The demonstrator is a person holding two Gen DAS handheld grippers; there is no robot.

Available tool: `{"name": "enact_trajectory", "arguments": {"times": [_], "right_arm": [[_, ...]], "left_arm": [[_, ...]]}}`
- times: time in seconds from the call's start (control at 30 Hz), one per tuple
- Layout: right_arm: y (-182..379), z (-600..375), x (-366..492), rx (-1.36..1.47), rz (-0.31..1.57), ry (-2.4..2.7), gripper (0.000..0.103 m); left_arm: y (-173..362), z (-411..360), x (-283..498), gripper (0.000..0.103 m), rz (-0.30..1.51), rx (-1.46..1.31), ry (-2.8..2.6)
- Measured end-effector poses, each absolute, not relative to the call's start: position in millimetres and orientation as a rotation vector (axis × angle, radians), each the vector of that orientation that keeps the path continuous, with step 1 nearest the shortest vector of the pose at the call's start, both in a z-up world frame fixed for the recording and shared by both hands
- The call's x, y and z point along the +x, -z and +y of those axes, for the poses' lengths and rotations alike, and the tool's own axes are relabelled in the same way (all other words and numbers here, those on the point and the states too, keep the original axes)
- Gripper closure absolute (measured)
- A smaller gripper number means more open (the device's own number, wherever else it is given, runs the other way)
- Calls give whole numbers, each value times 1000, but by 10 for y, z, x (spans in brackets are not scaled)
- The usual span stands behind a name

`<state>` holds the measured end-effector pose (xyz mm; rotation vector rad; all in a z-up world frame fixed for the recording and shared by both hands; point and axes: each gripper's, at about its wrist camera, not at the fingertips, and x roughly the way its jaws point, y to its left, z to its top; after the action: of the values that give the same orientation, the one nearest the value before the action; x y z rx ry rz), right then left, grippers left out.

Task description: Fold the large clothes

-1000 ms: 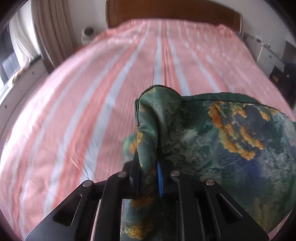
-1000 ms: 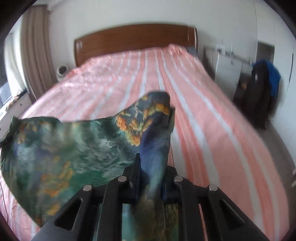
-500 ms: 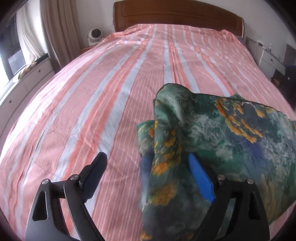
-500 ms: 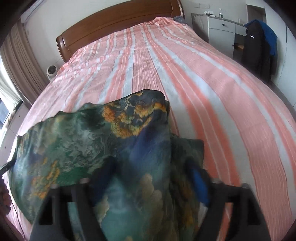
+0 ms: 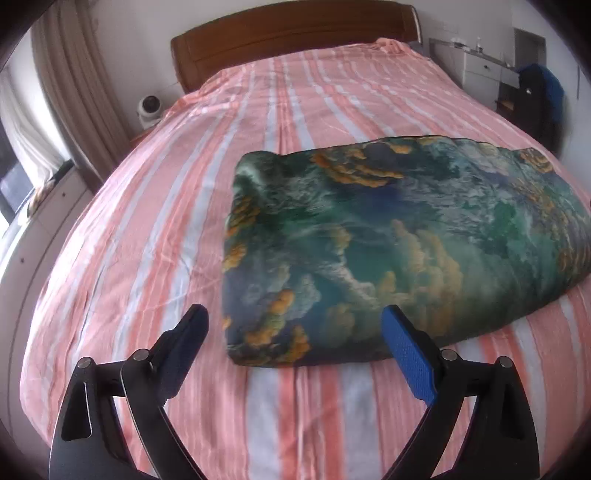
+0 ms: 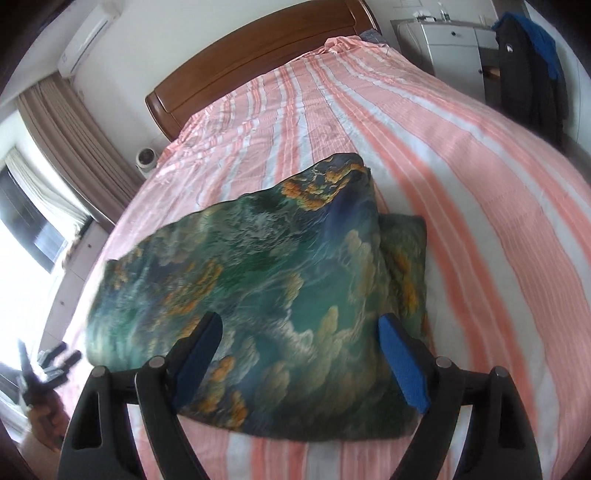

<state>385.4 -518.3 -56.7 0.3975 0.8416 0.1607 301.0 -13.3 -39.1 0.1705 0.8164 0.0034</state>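
A large green, blue and orange patterned garment (image 5: 388, 236) lies folded into a thick rectangle on the pink striped bed (image 5: 155, 236). My left gripper (image 5: 295, 325) is open and empty, just in front of the garment's near left corner. In the right wrist view the garment (image 6: 266, 280) fills the middle, with a lower layer sticking out at its right edge. My right gripper (image 6: 299, 332) is open and empty, hovering over the garment's near edge. The other gripper (image 6: 40, 373) shows small at the far left of that view.
A wooden headboard (image 5: 295, 33) closes the far end of the bed. Curtains (image 5: 70, 85) and a window ledge run along the left. A white dresser (image 6: 450, 40) and a dark jacket with blue fabric (image 6: 528, 70) stand at the right.
Both grippers were shut on the garment's corners a second ago, opened, let it drop, and have pulled back. The garment now lies flat and folded on the bed.
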Motion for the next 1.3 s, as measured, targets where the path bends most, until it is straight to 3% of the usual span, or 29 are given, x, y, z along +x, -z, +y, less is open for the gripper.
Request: {"name": "enact_trajectory", "arguments": {"times": [0.23, 0.47, 0.5, 0.87, 1.3], "right_arm": [[380, -5354, 3577, 614, 802, -189, 17], [207, -5468, 3378, 782, 800, -194, 17], [187, -5475, 3356, 796, 799, -197, 17], [-239, -5456, 3173, 1053, 727, -230, 15], [-355, -5314, 3238, 1176, 688, -295, 14]], "left_arm": [[435, -791, 2880, 4, 808, 186, 70], [1273, -1428, 2708, 4, 873, 365, 89], [1334, -1473, 2704, 0, 844, 385, 71], [1404, -1154, 2863, 0, 873, 89, 181], [1390, -1152, 2829, 0, 866, 108, 171]]}}
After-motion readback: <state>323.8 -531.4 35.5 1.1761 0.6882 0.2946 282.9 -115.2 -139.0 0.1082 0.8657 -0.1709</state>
